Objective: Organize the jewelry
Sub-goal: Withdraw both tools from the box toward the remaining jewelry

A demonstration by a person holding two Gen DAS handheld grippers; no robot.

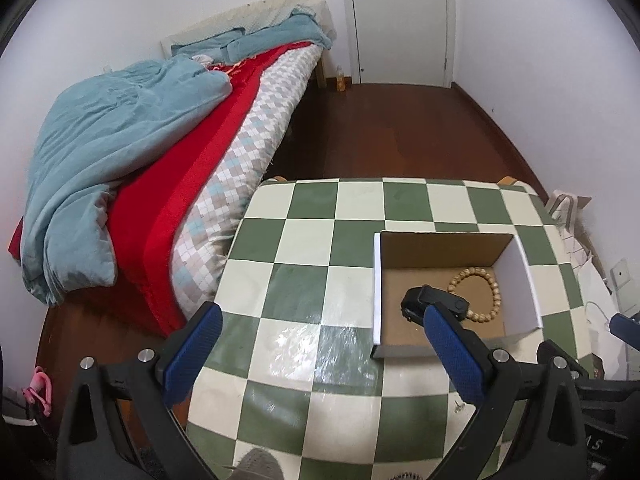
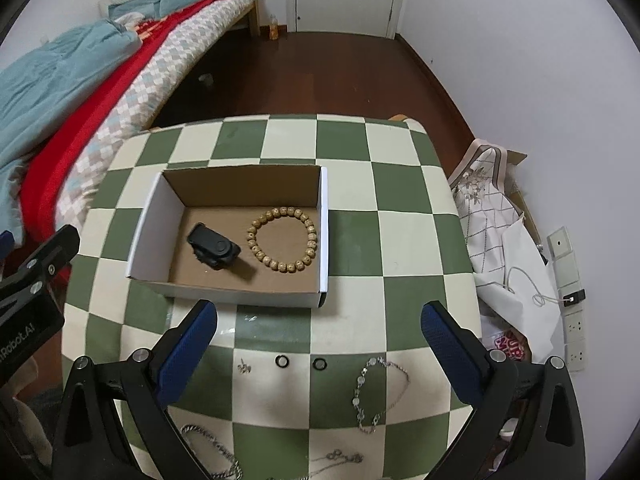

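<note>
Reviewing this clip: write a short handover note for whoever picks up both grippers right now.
Left gripper: open, nothing between the jaws.
Right gripper: open, empty, over the loose pieces.
Cardboard box on the checkered table holds the wooden bead bracelet and a black watch-like band, lying side by side.
Still on the table in front of the box: small stud earring, two black rings, silver link bracelet, two chains at the near edge.
Left to do: move these into the box.

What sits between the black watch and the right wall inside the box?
The wooden bead bracelet lies flat between the black watch and the box right wall, clearest in the right wrist view.
</note>
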